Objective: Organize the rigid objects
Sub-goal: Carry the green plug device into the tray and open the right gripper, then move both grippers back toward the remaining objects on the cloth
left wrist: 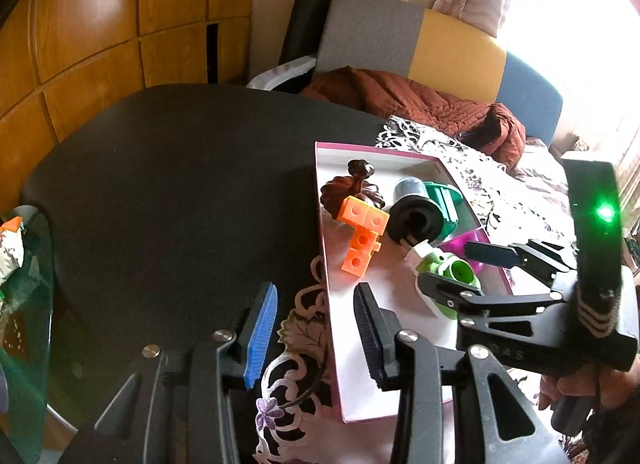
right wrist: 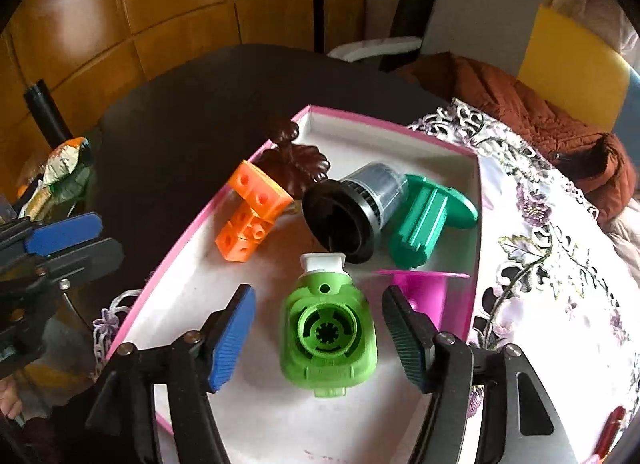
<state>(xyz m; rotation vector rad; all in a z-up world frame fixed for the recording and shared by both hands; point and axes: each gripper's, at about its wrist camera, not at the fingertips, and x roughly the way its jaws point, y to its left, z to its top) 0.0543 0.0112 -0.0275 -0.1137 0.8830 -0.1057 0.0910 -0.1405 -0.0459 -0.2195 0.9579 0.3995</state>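
Note:
A white box with a pink rim lies on the table. In it are an orange block piece, a dark brown carved piece, a black and grey cylinder, a teal plastic part, a magenta part and a light green part. My right gripper is open with its fingers on either side of the green part. My left gripper is open and empty over the box's left rim.
The box rests on a floral lace cloth on a dark round table. A glass side table with a packet stands at left. A sofa with a rust blanket is behind.

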